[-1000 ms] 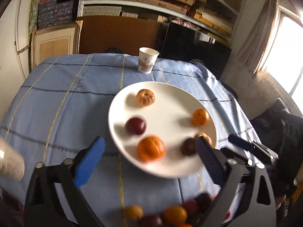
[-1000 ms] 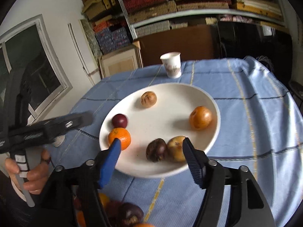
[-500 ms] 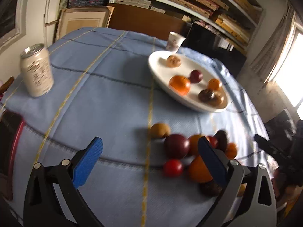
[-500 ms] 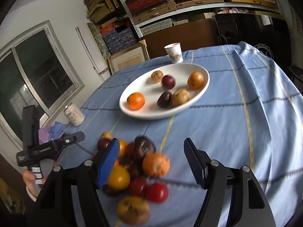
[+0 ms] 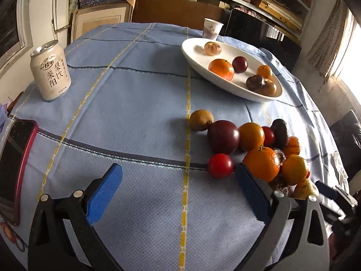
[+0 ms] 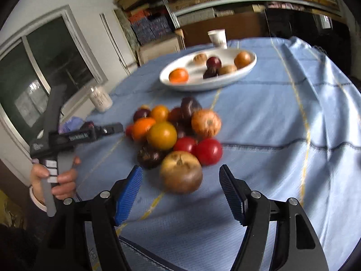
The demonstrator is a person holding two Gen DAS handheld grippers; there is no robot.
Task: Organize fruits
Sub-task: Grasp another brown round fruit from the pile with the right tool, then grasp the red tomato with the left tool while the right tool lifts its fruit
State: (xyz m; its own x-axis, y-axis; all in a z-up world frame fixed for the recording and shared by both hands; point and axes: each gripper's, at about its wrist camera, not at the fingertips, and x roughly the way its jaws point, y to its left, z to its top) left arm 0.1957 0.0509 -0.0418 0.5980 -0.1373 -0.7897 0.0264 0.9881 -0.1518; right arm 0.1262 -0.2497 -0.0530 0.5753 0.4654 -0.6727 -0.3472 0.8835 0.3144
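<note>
Right gripper (image 6: 180,192) wide open, nothing between the blue pads, lined up on the brownish apple-like fruit (image 6: 181,171) at lower centre of the right wrist view, front edge of the loose pile (image 6: 173,133). Left gripper (image 5: 178,192) also open and empty, over bare blue tablecloth (image 5: 135,113) at lower centre of the left wrist view, red tomato (image 5: 220,165) just beyond its right pad. Pile at right centre of that view: dark plum (image 5: 223,136), orange mandarin (image 5: 262,163), yellow-orange fruits, all touching. White plate (image 5: 196,56) at upper right, already carrying six pieces, well apart from the pile. Drink can (image 5: 50,73) at left, paper cup (image 5: 212,29) behind plate, phone in a red case (image 5: 15,158) at far left edge. Handling, as judgement: brownish fruit probably firm, moderately heavy, round and smooth, so likely to roll or squirt out of an off-centre pinch. Best taken across the widest girth, pads on opposite sides at mid-height, stem end facing up and clear of pads. Tomatoes directly behind it look thin-skinned and soft; light squeeze only, bruising risk. Neighbours touching, so any nudge likely to scatter the pile toward the table edge. Slight motion blur in the right view; surface texture hard to confirm.
</note>
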